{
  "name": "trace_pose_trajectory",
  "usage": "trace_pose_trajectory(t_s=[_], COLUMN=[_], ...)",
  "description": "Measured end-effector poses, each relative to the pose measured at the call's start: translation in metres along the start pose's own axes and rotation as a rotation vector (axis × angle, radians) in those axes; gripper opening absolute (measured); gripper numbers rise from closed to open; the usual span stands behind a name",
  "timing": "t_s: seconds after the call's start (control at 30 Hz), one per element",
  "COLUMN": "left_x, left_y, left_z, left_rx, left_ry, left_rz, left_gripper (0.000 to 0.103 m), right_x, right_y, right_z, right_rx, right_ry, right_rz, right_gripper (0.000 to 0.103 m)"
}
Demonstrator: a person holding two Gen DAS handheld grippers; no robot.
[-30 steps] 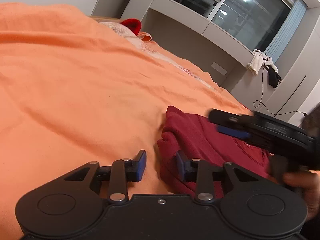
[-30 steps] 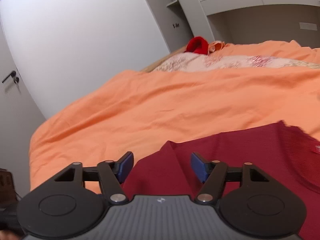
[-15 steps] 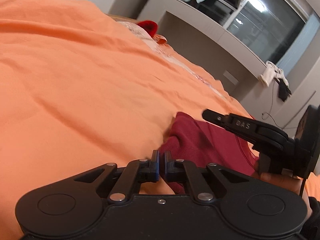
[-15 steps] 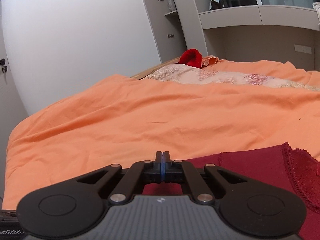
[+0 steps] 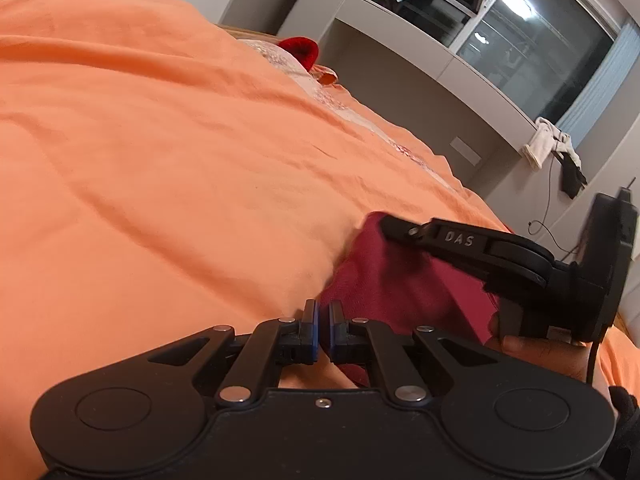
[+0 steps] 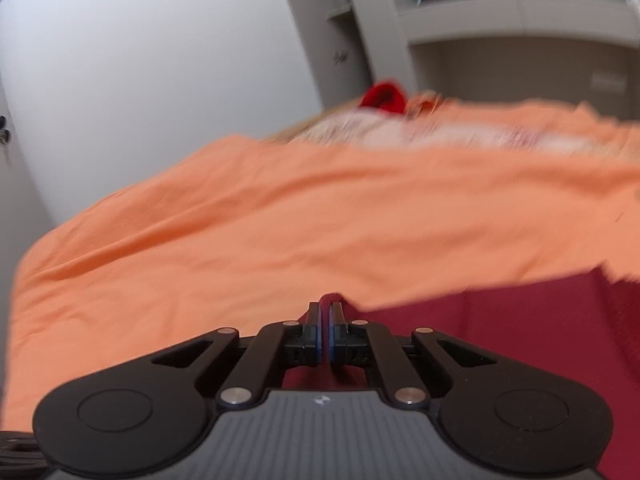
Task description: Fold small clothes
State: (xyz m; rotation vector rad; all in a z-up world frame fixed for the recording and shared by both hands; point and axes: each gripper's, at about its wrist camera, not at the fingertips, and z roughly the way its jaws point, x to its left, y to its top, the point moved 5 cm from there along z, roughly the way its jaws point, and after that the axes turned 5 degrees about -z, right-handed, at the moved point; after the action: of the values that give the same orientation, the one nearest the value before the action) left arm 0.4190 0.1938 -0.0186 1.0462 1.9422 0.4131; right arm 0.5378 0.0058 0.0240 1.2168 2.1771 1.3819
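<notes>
A maroon garment [image 5: 400,280] lies on the orange bedspread [image 5: 160,160]. My left gripper [image 5: 324,320] is shut at the garment's near left edge, where the cloth bunches up against its tips. In the right wrist view the garment [image 6: 500,340] fills the lower right. My right gripper [image 6: 326,312] is shut on a raised pinch of maroon fabric that shows between its pads. From the left wrist view the right gripper [image 5: 384,226] reaches over the garment's far edge, held by a hand [image 5: 540,356].
The bedspread [image 6: 280,220] stretches far to the left and ahead. A bright red item [image 5: 300,48] lies by a patterned pillow at the head of the bed. Wall shelves, a window and hanging cloths [image 5: 536,148] stand beyond the right side of the bed.
Both grippers went from open to shut at the garment. The right gripper slid along the garment's edge, and a pinch of fabric now stands between its pads.
</notes>
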Motion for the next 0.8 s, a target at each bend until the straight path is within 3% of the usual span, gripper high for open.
trace_pose_trajectory(t_s=[0.1,0.2,0.23,0.33,0.37,0.4,0.47,0.57,0.63,0.8], left_x=[0.004,0.002,0.002,0.001,0.003,0.003,0.001,-0.004,-0.011,-0.032], left_y=[-0.003,-0.004,-0.004,-0.003,-0.002,0.000,0.001,-0.001,-0.003,-0.014], left_z=[0.001,0.002,0.002,0.003,0.003,0.002,0.001,-0.003,-0.006,-0.015], left_rx=[-0.005,0.003,0.004,0.011,0.011,0.009,0.003,-0.015,-0.030,-0.074], left_ry=[0.014,0.019,0.017,0.009,0.012,0.017,0.023,0.024,0.032,0.066], left_rz=[0.001,0.016,0.019,0.022,0.020,0.021,0.027,0.042,0.063,0.142], left_gripper=[0.004,0.004,0.005,0.010,0.011,0.016,0.027,0.046,0.067,0.094], right_x=[-0.004,-0.002,-0.003,-0.007,-0.008,-0.010,-0.014,-0.023,-0.029,-0.046], right_y=[0.002,-0.001,-0.002,-0.003,-0.003,-0.004,-0.008,-0.016,-0.027,-0.070], right_z=[-0.001,0.002,0.001,-0.012,-0.020,-0.028,-0.049,-0.088,-0.118,-0.200], right_rx=[-0.014,0.008,0.016,0.014,0.007,0.004,0.004,-0.003,-0.010,-0.023], right_ry=[-0.036,-0.001,0.005,-0.006,-0.010,-0.013,-0.028,-0.058,-0.089,-0.184], right_rz=[0.027,0.023,0.030,0.026,0.015,0.001,-0.026,-0.072,-0.108,-0.158], right_gripper=[0.003,0.004,0.010,0.049,0.051,0.052,0.066,0.078,0.090,0.101])
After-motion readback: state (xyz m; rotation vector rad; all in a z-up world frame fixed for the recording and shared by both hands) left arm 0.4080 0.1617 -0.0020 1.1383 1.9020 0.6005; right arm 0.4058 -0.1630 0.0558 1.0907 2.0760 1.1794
